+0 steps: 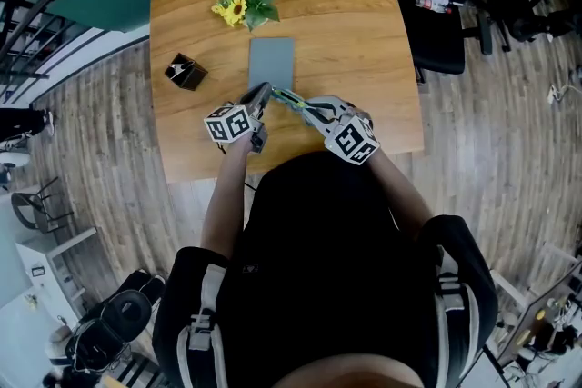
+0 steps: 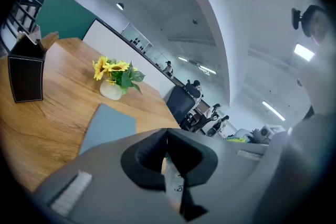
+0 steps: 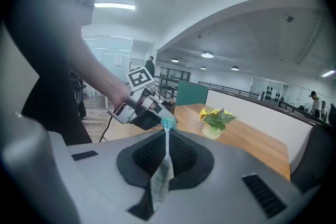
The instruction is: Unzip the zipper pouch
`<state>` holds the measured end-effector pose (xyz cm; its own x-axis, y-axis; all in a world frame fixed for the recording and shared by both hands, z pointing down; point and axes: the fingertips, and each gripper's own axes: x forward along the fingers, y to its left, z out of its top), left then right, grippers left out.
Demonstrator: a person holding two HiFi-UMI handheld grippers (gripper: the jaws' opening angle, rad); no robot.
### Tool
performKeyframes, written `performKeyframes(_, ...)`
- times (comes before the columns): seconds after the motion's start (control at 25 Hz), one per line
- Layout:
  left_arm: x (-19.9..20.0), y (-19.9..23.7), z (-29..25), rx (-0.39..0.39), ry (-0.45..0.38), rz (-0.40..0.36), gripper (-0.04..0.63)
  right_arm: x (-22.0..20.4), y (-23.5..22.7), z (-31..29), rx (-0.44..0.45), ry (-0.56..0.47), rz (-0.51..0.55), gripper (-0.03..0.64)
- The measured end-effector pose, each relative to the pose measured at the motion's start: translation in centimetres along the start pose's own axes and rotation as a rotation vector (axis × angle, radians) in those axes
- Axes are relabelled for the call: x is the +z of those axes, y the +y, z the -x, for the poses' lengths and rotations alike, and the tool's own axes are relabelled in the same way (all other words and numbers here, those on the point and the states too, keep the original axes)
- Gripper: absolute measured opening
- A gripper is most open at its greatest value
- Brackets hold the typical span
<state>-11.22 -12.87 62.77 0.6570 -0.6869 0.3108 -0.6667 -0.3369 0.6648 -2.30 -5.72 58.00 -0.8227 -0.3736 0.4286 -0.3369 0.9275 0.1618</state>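
The zipper pouch (image 1: pixel 289 99) is held in the air over the table's near side, stretched between both grippers. In the right gripper view the pouch (image 3: pixel 161 173) shows edge-on as a thin pale strip, with my right gripper (image 3: pixel 167 139) shut on it. Its teal end (image 3: pixel 168 123) reaches into the jaws of my left gripper (image 3: pixel 152 117). In the left gripper view, my left gripper (image 2: pixel 167 139) is shut, and a pale piece of the pouch (image 2: pixel 173 182) shows behind its pads. From the head view, the left gripper (image 1: pixel 265 94) and right gripper (image 1: pixel 305 110) nearly meet.
A grey mat (image 1: pixel 271 64) lies flat on the wooden table (image 1: pixel 364 32) just beyond the grippers. A pot of sunflowers (image 1: pixel 244 3) stands farther back, and a black box (image 1: pixel 185 71) is at the left. Office chairs (image 1: pixel 446 4) stand to the table's right.
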Motion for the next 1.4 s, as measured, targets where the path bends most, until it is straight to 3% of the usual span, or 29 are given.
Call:
performKeyframes(0.2,0.3,0.1,0.5,-0.012,-0.002,0.0,-0.003,-0.2,-0.1,0.4,-0.004,0.001,-0.008,0.011)
performKeyframes(1.4,0.9,3.0,2.6,0.086,-0.022,-0.035,-0.003,1.0,1.5,0.1,0.014,0.0,0.009,0.011)
